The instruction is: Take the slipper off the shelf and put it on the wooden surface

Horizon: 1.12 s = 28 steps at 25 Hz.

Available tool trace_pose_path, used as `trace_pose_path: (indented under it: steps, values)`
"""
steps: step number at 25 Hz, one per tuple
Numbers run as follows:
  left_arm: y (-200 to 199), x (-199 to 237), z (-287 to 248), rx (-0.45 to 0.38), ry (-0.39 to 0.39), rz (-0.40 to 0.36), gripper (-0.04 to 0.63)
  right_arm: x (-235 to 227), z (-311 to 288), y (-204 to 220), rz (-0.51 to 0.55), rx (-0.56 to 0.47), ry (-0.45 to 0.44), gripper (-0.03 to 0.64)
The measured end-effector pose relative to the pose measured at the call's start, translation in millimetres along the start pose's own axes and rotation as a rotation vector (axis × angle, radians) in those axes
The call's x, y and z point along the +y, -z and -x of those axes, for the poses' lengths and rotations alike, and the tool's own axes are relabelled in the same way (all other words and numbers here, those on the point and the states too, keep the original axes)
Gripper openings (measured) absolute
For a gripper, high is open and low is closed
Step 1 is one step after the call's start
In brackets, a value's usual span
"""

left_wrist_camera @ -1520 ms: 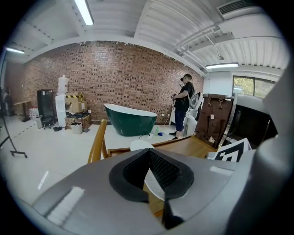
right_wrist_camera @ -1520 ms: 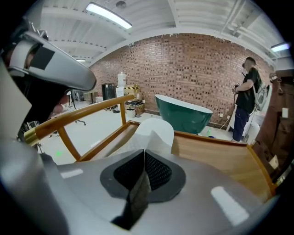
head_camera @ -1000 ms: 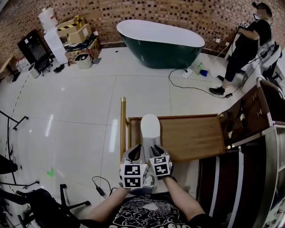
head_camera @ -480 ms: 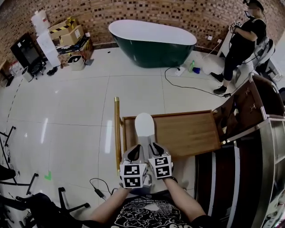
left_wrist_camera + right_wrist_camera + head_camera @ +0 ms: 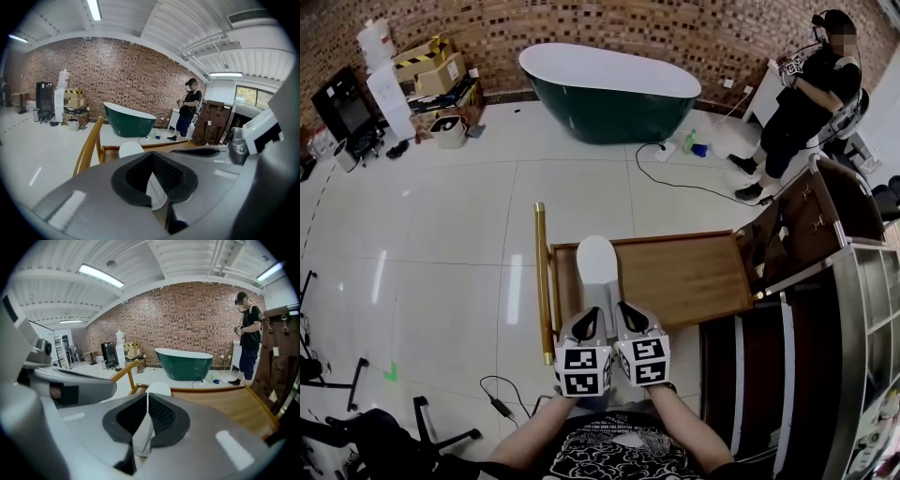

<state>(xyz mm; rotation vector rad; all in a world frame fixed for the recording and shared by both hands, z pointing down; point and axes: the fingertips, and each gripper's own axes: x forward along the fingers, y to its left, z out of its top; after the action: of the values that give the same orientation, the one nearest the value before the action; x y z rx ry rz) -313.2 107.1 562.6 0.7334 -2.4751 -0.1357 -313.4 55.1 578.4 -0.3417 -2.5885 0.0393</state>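
White slipper pinched by left hand-held gripper (right hand-held gripper closing on it).

We are in a bare studio hall. We see a brick wall, tiled floor, bathtub and boxes.

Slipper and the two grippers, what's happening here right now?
A person holds the white slipper by its heel end with both grippers. The left gripper is clamped on its edge. The right gripper has the edge between its jaws, which are closing. The toe reaches out over the wooden surface; whether it rests there is unclear.
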Motion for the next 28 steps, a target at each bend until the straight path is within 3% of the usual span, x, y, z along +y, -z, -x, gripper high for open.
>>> trace_pose_path:
  steps: [10, 28]
  values:
    - [5.0, -30.4, 42.3, -0.06, -0.017, -0.007, 0.006, 17.5, 69.2, -19.5, 0.038, -0.109, -0.032, 0.0]
    - [64.4, -111.0, 178.3, -0.12, -0.058, -0.068, 0.006, 51.5, 229.0, 48.8, 0.005, -0.205, -0.065, 0.0]
